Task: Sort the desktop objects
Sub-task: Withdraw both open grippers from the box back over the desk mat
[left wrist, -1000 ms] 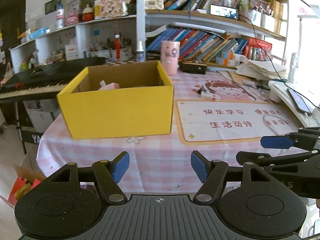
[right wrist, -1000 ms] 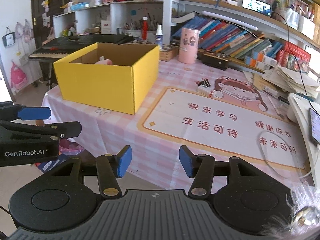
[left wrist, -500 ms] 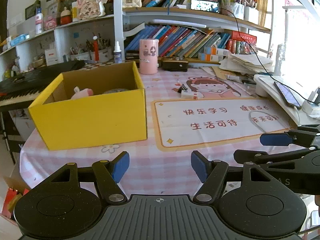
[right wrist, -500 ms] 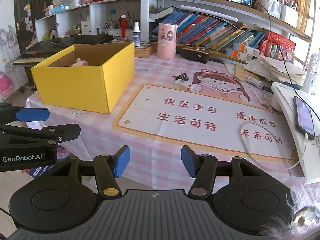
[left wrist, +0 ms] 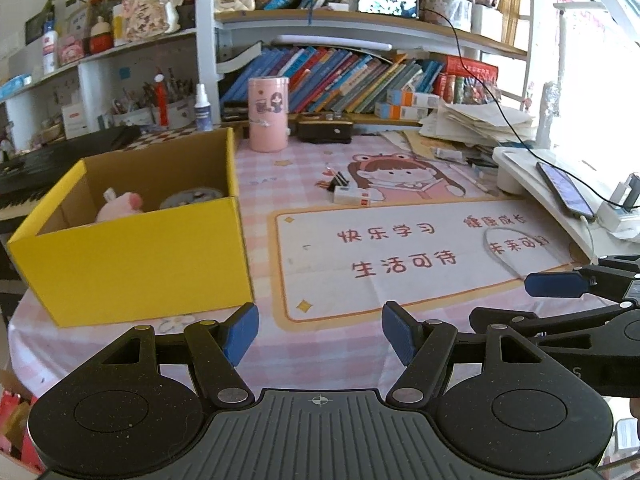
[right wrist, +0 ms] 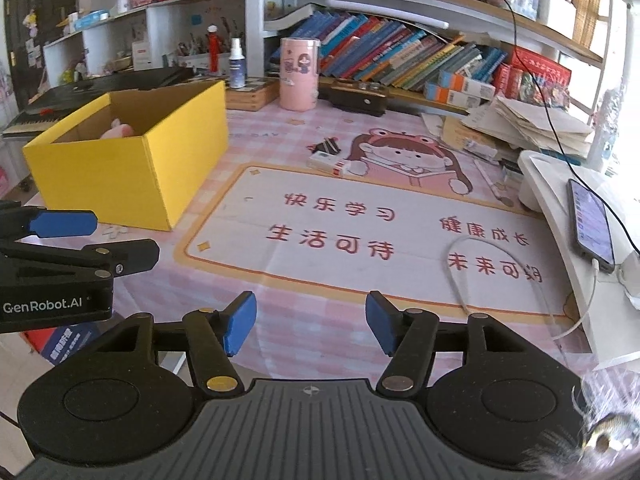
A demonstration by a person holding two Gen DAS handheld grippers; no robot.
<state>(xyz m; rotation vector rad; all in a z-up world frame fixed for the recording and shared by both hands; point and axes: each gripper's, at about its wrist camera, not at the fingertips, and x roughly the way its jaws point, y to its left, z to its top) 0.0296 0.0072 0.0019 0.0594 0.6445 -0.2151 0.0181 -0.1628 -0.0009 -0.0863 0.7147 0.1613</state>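
A yellow cardboard box (left wrist: 136,264) (right wrist: 132,172) stands open on the table's left, holding a pink plush toy (left wrist: 118,205) and a round grey item (left wrist: 191,198). On the mat's far part lie a white eraser box (left wrist: 356,196) (right wrist: 332,163) and black binder clips (left wrist: 335,182) (right wrist: 326,146). A thin white hoop (left wrist: 516,248) (right wrist: 486,268) rests on the mat's right. My left gripper (left wrist: 320,334) hovers open and empty over the near table edge. My right gripper (right wrist: 307,322) hangs beside it, its jaws opening with nothing between them.
A pink cylindrical holder (left wrist: 268,114) and a dark case (left wrist: 324,129) stand at the back. Bookshelves line the wall. A white stand (right wrist: 560,216) with a charging phone (right wrist: 591,220) occupies the right, paper stacks (right wrist: 532,124) behind. A keyboard (left wrist: 44,164) sits left of the box.
Both grippers have swung right along the near table edge, so the box has drifted left in both views. The right gripper's fingers have spread wider apart.
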